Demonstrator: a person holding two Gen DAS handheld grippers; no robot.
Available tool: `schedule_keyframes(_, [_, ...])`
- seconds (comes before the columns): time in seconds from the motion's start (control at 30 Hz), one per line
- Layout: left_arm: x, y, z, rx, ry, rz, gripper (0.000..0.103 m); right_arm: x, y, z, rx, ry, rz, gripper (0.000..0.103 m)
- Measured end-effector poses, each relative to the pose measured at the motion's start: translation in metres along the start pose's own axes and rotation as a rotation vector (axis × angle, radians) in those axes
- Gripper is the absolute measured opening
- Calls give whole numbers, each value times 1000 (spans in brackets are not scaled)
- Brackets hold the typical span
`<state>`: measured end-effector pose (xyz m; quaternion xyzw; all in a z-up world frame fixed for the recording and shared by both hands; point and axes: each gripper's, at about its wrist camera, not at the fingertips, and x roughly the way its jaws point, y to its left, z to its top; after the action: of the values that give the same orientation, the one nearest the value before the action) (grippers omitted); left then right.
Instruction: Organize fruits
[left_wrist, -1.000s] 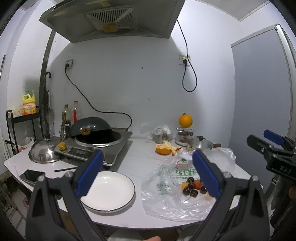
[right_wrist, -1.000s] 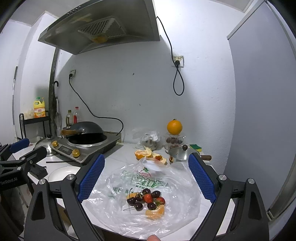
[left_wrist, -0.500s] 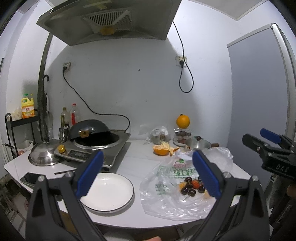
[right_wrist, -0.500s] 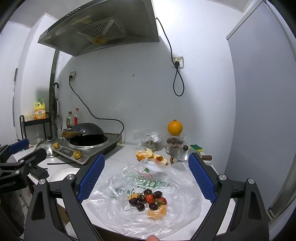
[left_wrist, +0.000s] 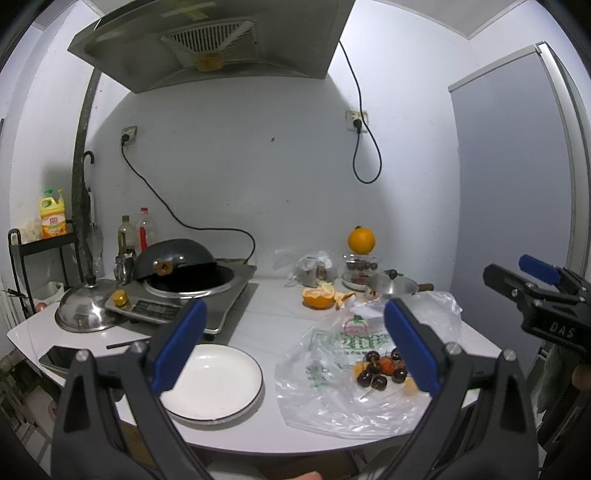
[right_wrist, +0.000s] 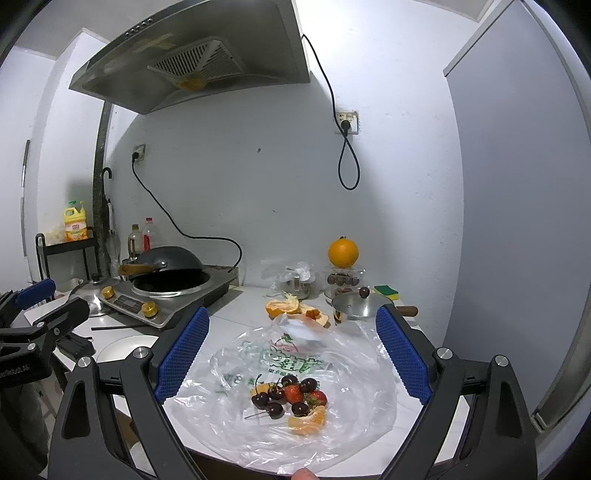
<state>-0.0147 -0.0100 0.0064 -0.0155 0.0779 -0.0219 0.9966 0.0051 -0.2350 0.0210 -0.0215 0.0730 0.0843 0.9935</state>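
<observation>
Both grippers spread and empty; I hold the right gripper (right_wrist: 291, 354) above the fruit pile (right_wrist: 290, 400), cherries, strawberries, orange segment, on the crinkly plastic bag (right_wrist: 295, 373), the left gripper (left_wrist: 291, 343) nearer the white plate (left_wrist: 214, 380). Fruit judged soft, bruisable: pinch lightly at a cherry's sides

Light: cool, dim, even | Shadows: soft, cast under the range hood (left_wrist: 207, 44) | Edges: strongly bent, dark corners | Focus: sharp
</observation>
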Motion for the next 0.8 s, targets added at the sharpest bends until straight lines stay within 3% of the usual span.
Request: schedule_keyframes(0.8, [0, -1, 0, -7, 1, 3, 98, -1, 2, 0, -2, 9, 2, 94])
